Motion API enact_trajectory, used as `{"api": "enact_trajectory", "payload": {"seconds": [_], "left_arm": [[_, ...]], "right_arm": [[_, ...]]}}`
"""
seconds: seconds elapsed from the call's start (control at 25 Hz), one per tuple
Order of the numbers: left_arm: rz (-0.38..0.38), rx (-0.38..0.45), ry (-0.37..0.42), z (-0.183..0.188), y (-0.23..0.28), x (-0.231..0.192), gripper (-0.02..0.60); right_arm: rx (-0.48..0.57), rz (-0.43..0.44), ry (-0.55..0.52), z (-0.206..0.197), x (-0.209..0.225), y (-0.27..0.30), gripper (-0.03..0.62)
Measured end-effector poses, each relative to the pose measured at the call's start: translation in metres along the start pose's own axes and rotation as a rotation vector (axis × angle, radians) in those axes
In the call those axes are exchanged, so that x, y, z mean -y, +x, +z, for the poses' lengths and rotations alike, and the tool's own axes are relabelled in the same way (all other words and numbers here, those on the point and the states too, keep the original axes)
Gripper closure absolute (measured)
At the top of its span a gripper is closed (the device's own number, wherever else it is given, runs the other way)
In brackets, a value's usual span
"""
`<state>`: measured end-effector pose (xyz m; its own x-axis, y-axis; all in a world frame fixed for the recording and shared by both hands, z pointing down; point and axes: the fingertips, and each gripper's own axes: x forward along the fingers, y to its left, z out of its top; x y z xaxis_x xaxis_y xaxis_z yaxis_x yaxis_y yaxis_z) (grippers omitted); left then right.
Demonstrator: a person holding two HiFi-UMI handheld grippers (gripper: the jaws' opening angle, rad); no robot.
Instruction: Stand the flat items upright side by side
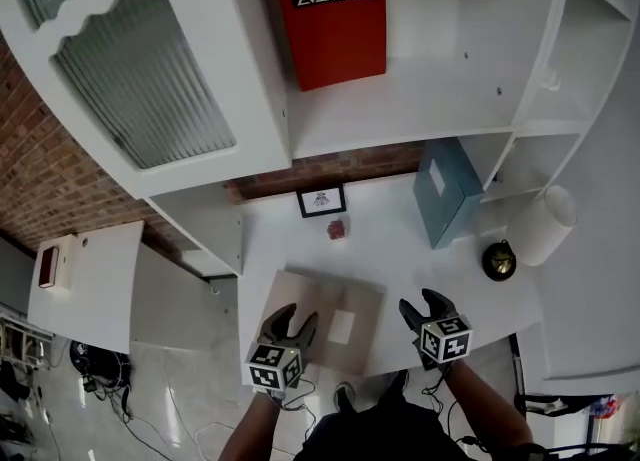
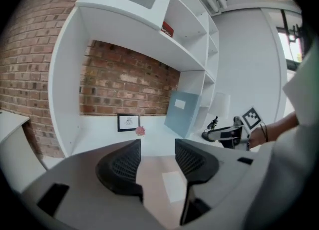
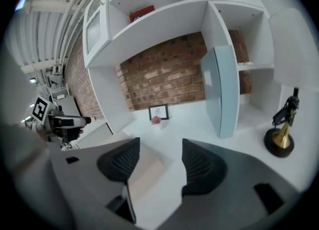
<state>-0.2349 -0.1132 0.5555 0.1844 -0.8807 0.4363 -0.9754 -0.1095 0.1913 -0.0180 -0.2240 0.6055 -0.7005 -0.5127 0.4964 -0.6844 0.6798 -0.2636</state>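
Left gripper (image 1: 293, 317) open over flat beige book (image 1: 345, 327) on worktop (image 1: 390, 237); right gripper (image 1: 421, 305) open, empty, beside it.

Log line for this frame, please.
stage: pre-grasp | tan folder: flat on desk | blue folder: standing upright | left gripper: open, over tan folder's edge | right gripper: open, beside it
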Motion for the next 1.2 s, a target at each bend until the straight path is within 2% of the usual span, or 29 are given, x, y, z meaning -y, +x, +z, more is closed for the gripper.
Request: {"api": "enact_trajectory", "payload": {"seconds": [0.24,0.4,0.56,0.76,0.88,1.12,1.2], "left_arm": [[0.075,-0.101,0.005,-0.035,-0.030,-0.070,0.339],[0.103,-0.179,-0.006,-0.061,-0.044,-0.102,0.309],[0.084,-0.234,-0.032,-0.081,-0.054,-0.116,0.298],[0.066,-0.307,-0.026,-0.100,-0.033,-0.132,0.291],[0.052,-0.339,-0.082,-0.110,-0.017,-0.143,0.287],[0.003,-0.398,-0.261,-0.134,0.013,-0.157,0.270],[-0.016,-0.432,-0.290,-0.146,0.019,-0.155,0.268]], "right_arm": [[-0.082,0.090,0.156,-0.045,-0.052,0.002,0.332],[-0.120,0.091,0.250,-0.069,-0.068,0.004,0.332],[-0.163,0.079,0.333,-0.095,-0.081,0.002,0.329],[-0.202,0.060,0.387,-0.120,-0.087,0.012,0.325],[-0.221,0.061,0.426,-0.132,-0.090,0.023,0.316],[-0.250,0.070,0.497,-0.143,-0.090,0.052,0.250],[-0.270,0.069,0.507,-0.148,-0.089,0.061,0.247]]}}
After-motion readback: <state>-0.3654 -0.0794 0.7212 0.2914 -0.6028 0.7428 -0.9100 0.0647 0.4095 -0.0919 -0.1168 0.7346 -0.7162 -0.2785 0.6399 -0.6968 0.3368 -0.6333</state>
